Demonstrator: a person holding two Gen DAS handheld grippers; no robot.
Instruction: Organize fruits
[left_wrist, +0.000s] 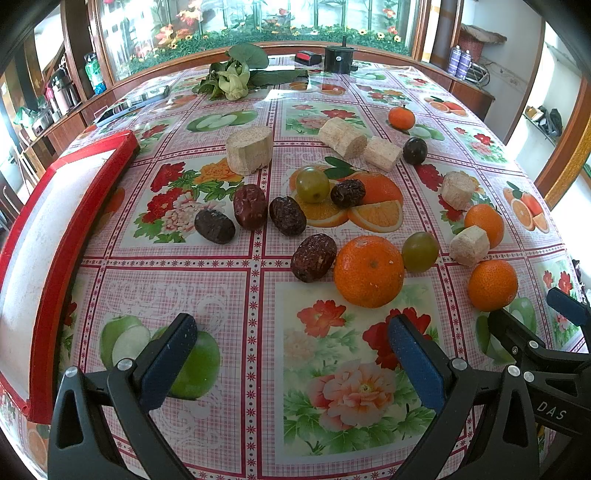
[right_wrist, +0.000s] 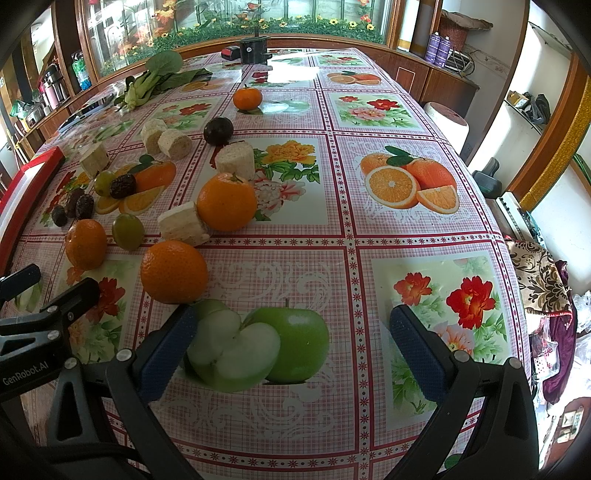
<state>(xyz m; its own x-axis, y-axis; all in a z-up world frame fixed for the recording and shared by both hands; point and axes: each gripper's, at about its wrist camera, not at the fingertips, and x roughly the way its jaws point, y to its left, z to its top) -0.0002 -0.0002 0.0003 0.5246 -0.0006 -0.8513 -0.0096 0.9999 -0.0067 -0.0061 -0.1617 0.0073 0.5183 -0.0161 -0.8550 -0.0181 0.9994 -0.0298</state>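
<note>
While both pairs of jaws are held apart and empty, the nearest orange (right_wrist: 174, 271) is found just ahead-left of the right gripper (right_wrist: 295, 350), closer than the left gripper (left_wrist: 293, 360).

On the table (left_wrist: 255, 306), a tray (left_wrist: 48, 236) lies along the left edge. Right of it, toward the middle, sits a cluster of dates (left_wrist: 251, 211), with a grape (left_wrist: 312, 184) just behind them. A sugarcane piece (left_wrist: 249, 149) stands behind the dates; two more sugarcane pieces (left_wrist: 358, 142) lie to its right. Nearer and to the right, a large mandarin (left_wrist: 368, 271) touches a date on its left, with a second grape (left_wrist: 420, 252) just beside it on the right. Leafy greens (left_wrist: 236, 74) lie at the far end.
</note>
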